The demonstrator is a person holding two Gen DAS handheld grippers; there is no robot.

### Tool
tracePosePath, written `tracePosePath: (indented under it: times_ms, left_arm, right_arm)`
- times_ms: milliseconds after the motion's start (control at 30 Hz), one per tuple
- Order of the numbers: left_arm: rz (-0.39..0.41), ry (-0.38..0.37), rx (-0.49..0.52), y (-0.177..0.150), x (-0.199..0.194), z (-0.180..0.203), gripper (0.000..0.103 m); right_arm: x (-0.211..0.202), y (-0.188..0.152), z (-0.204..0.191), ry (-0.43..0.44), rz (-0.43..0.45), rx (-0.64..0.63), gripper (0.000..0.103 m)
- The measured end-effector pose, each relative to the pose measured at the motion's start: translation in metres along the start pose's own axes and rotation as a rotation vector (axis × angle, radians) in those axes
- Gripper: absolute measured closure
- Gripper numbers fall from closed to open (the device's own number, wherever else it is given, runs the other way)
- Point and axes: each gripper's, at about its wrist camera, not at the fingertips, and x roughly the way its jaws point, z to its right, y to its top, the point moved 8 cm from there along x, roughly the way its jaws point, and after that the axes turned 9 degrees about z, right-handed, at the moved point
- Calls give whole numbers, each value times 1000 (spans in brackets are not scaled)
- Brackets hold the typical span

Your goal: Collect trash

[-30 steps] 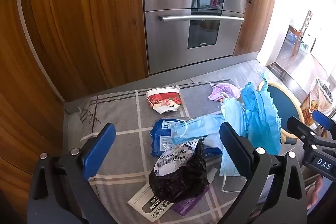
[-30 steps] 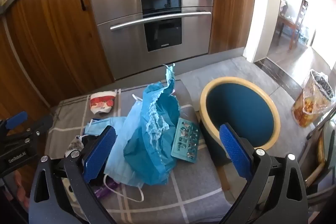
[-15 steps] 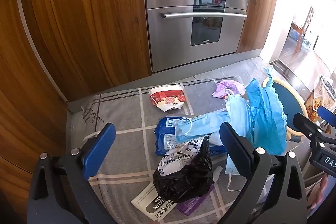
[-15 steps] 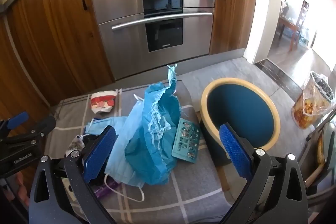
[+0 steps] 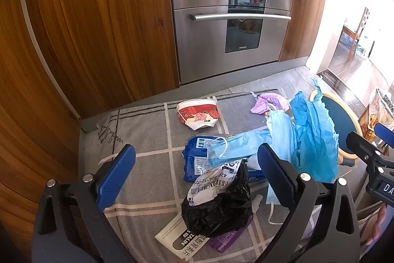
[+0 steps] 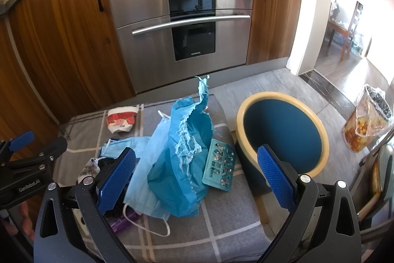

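1. You are at the approach step: nothing is gripped yet, and the trash lies heaped on the grey checked mat (image 6: 229, 231), which serves as the landmark here
2. Your left gripper (image 5: 195, 176) hangs above the mat's near left part with its jaws spread wide and empty; the black bag (image 5: 216, 203) with its white label sits between the pads, lower down on the mat
3. Your right gripper (image 6: 195, 176) is likewise wide open and holds nothing, poised over the mat's near right part, with the crumpled blue paper (image 6: 183, 164) and the pale face mask (image 6: 150, 164) under it
4. The blister pack (image 6: 219, 168) lies at the mat's right edge, the red and white paper cup (image 6: 122, 120) towards its far left corner
5. The blue bin (image 6: 283, 134) with the yellow rim stands just off the mat's right edge, its mouth open
6. Judging by this, the next move calls for lowering one gripper onto a single piece, closing on a fold that will bunch, then carrying it right, off the mat, to the bin
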Motion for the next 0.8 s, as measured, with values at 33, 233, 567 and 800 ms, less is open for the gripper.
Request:
tracePosePath:
  times_ms: [33,233,567,800]
  left_arm:
    - [1,0,-1,0,0,0,5]
    - [-1,-1,0,-1,1,-1,5]
    - [-4,1,-1,0,1,-1,5]
    - [-4,0,0,0,1,-1,5]
  right_arm:
    - [0,0,0,0,0,-1,5]
    - [0,0,-1,-1,0,-2,5]
    - [0,0,-1,-1,0,-2,5]
    - [0,0,-1,-2,-1,-3,5]
